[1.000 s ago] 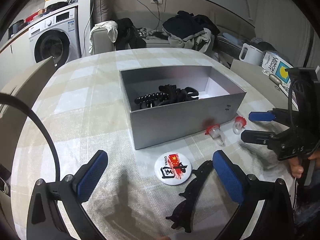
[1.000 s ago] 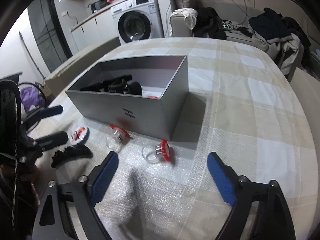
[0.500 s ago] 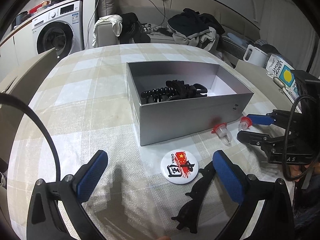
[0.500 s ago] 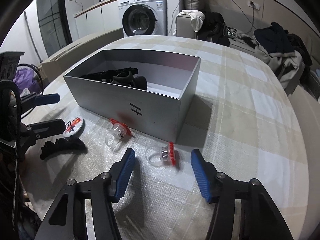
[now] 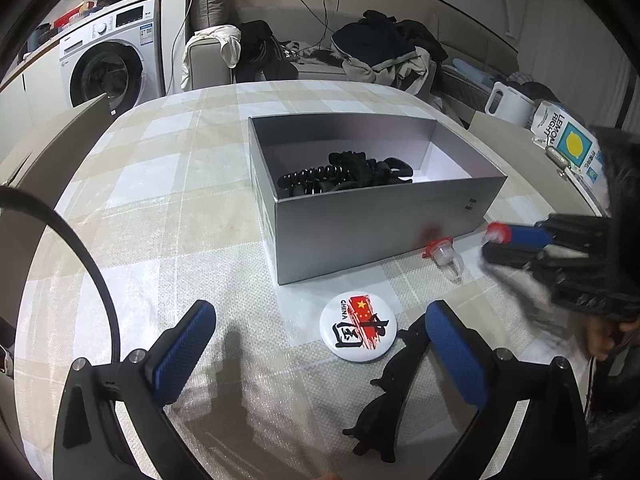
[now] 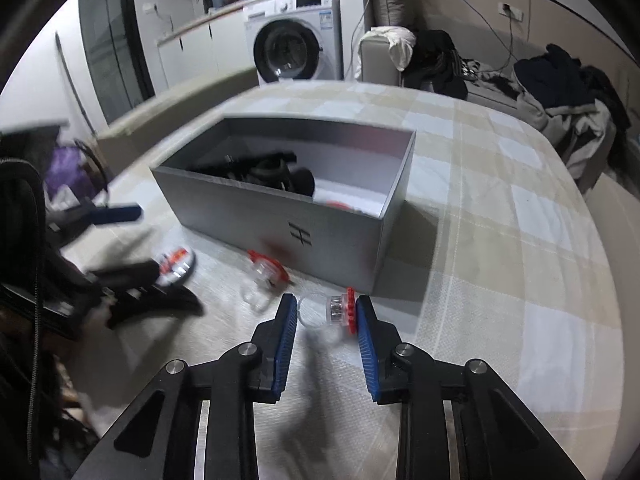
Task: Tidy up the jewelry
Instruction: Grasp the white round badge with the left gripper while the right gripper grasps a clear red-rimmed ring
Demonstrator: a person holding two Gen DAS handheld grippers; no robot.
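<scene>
The box (image 5: 372,232) is matte grey, white inside, holding black hair ties (image 5: 344,174). At its 6 o'clock, a white badge (image 5: 358,332) bears red and black print. The table (image 5: 160,184) wears beige-and-white checks. Blue fingers (image 6: 366,340) flank a clear, red-topped ring (image 6: 332,310).

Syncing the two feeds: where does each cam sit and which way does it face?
Left wrist: on the left gripper, facing the grey box across the badge and black hair claw; shows its own open fingers and the right gripper.
Right wrist: on the right gripper, facing the box's logo corner; its fingers bracket a red-topped clear ring.
Shared: box, badge, claw, both rings.
</scene>
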